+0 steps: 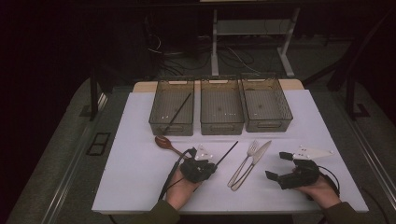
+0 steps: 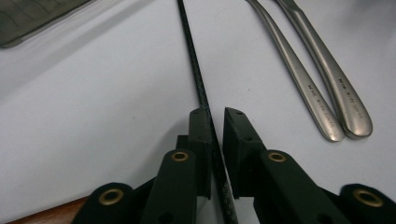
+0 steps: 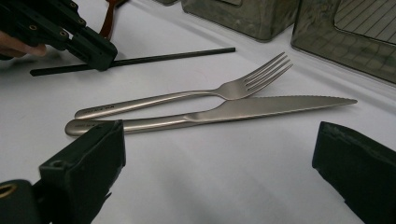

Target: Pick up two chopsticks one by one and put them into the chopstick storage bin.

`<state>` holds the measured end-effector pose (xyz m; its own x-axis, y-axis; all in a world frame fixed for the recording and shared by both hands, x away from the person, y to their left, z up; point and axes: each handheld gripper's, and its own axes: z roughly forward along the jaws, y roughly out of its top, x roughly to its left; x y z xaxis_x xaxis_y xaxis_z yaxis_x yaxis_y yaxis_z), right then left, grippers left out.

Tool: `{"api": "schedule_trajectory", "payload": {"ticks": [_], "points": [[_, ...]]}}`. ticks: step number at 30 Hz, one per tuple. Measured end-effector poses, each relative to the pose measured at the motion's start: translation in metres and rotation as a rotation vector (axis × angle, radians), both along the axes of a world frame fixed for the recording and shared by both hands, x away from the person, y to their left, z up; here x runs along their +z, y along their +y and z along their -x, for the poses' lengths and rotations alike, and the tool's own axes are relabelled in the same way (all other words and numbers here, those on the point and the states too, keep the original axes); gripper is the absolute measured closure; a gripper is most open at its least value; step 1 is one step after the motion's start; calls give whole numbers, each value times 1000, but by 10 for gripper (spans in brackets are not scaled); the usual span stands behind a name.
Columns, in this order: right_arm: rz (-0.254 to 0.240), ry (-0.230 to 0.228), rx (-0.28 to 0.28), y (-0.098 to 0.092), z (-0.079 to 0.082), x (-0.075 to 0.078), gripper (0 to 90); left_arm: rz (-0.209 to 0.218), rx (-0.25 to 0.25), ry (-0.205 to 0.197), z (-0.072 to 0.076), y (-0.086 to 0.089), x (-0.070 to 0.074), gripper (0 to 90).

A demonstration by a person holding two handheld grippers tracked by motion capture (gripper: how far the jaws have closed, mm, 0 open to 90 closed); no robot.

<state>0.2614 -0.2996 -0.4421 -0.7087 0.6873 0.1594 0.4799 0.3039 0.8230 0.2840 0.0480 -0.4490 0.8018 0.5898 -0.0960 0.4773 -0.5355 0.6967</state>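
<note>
We pinch a black chopstick low on the table while the other claw waits spread.

From the high view, our left gripper [image 1: 212, 167] sits near the table's [image 1: 135, 186] front edge on the black chopstick [image 1: 229, 152], which slants up-right toward the middle bin [image 1: 222, 125]; another stick already leans in the left bin [image 1: 171, 122], a wooden spoon [image 1: 164, 142] lies just beside our hand, and our right gripper [image 1: 279, 165] rests apart. In the left gripper view, the jaws stand nearly together with the chopstick [image 2: 201, 88] between the pads, near its rear end; it looks thin, stiff, light and likely slippery, so we judge a hold nearer its middle steadier. In the right gripper view, our jaws gape wide and empty before the fork [image 3: 187, 97] and knife [image 3: 219, 112].
</note>
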Motion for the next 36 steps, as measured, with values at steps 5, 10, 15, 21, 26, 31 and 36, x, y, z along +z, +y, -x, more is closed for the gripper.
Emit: {"api": "schedule_trajectory", "payload": {"ticks": [5,10,15,21,26,31,36], "points": [[2,4,-1,0,0,0,22,18,16,7,0,1,-2,796],[2,3,-2,1,0,0,23,10,19,-5,1,2,-2,829],[3,1,0,1,0,0,22,-1,26,-16,2,1,-1,847],[1,-1,1,1,0,0,22,0,30,-15,2,1,-1,852],[0,-1,2,0,0,0,22,9,25,-11,1,1,-1,853],[0,0,1,0,0,0,23,17,10,2,-1,3,0,853],[-1,-1,1,0,0,0,23,29,-6,6,-2,5,3,853]]}}
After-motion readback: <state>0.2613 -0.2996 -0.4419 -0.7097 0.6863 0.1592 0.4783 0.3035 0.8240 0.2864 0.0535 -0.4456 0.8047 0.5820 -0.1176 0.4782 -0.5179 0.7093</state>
